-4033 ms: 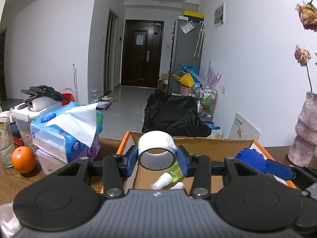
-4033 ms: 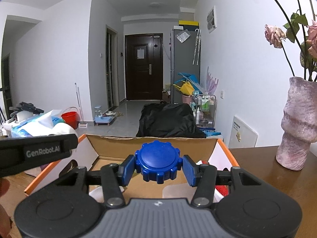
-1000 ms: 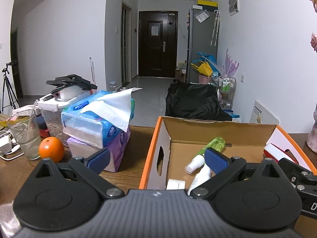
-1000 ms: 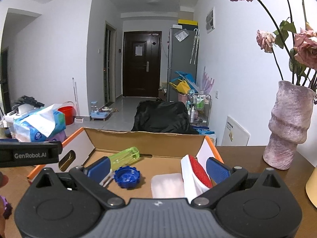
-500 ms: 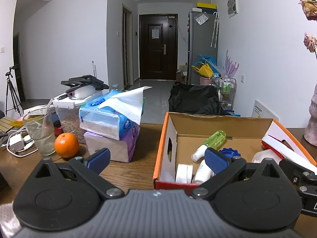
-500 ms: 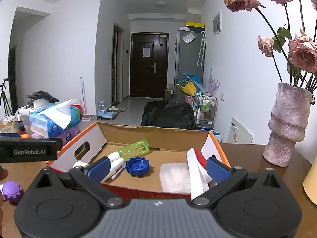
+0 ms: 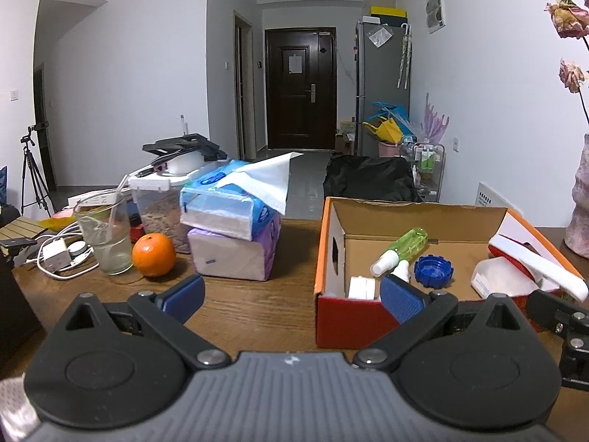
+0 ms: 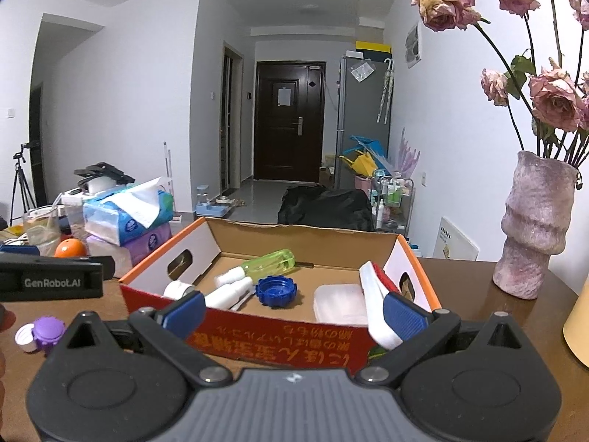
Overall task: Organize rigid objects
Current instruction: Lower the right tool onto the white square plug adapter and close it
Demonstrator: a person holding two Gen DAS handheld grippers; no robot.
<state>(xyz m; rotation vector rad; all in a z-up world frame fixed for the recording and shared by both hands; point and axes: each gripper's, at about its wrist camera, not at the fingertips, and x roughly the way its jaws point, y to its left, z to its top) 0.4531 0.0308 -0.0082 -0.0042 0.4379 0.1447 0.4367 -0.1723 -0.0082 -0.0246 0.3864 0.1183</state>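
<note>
Right wrist view: both grippers empty, fingers spread wide.
Right gripper (image 8: 292, 311) and left gripper (image 7: 291, 296) sit near the orange cardboard box (image 8: 272, 335), blue ridged plastic cap (image 8: 276, 291) inside.

Cardboard box (image 8: 279, 342) is red on the front with yellow print, orange along the rim, white on the side flaps, brown inside; in it a clear green spray bottle (image 8: 270, 262) with white nozzle, a blue ridged cap (image 8: 276, 291), a white roll of tape (image 8: 176, 289) and a white and red brush (image 8: 377, 305). On the brown wood-grain table (image 7: 257, 305) sit an orange (image 7: 154, 255), a blue and white tissue pack (image 7: 228, 210) on a purple one (image 7: 232, 256), a small purple and white bottle (image 8: 40, 333) and a mottled pink vase (image 8: 533, 228) of faded pink roses (image 8: 552, 99). Both grippers are black and grey with blue ribbed pads (image 8: 403, 313).
</note>
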